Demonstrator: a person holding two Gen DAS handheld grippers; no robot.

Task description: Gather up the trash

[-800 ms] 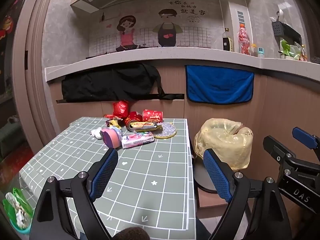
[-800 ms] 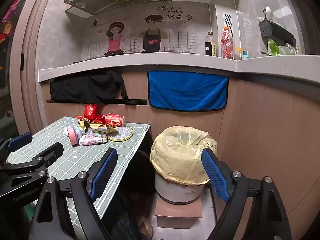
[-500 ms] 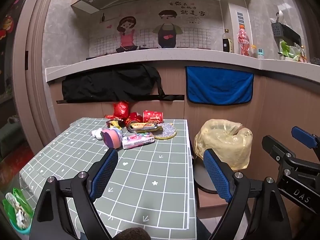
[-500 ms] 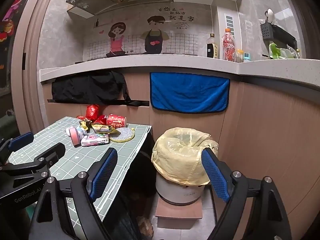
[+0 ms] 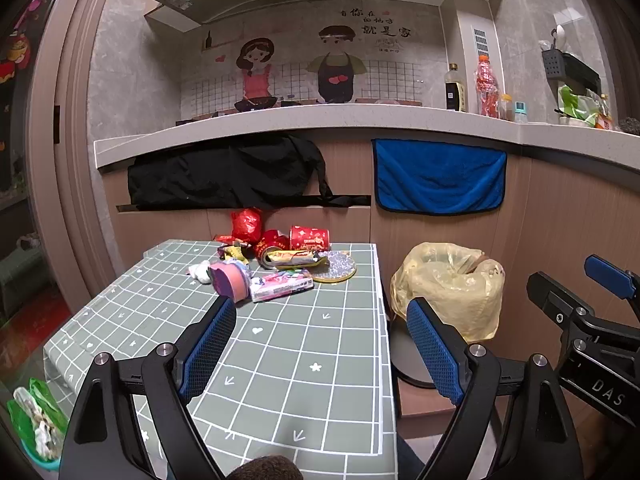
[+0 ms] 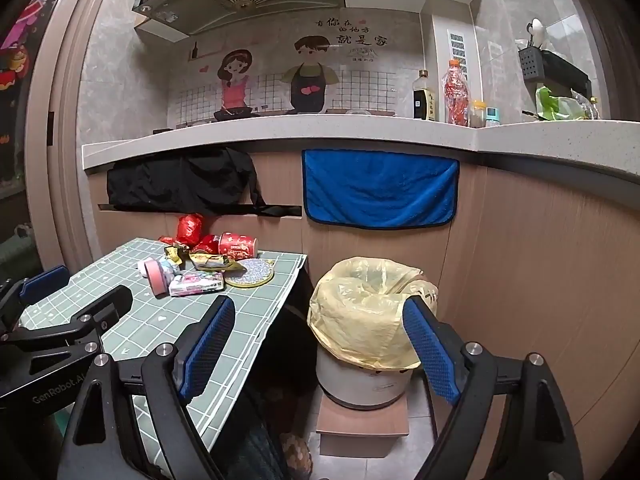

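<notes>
The left gripper [image 5: 320,344] hovers with jaws wide apart and empty above the green checked counter [image 5: 288,360], where trash [image 5: 276,260] lies heaped at the far edge: wrappers, a red cup, pink tape. Right of the counter stands the yellow-lined bin [image 6: 368,312], framed by the right gripper [image 6: 318,344], likewise spread and empty.

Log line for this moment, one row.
stage: approach | left gripper: open, empty | right gripper: open, empty | trash pile: untouched on table | bin: beside table
</notes>
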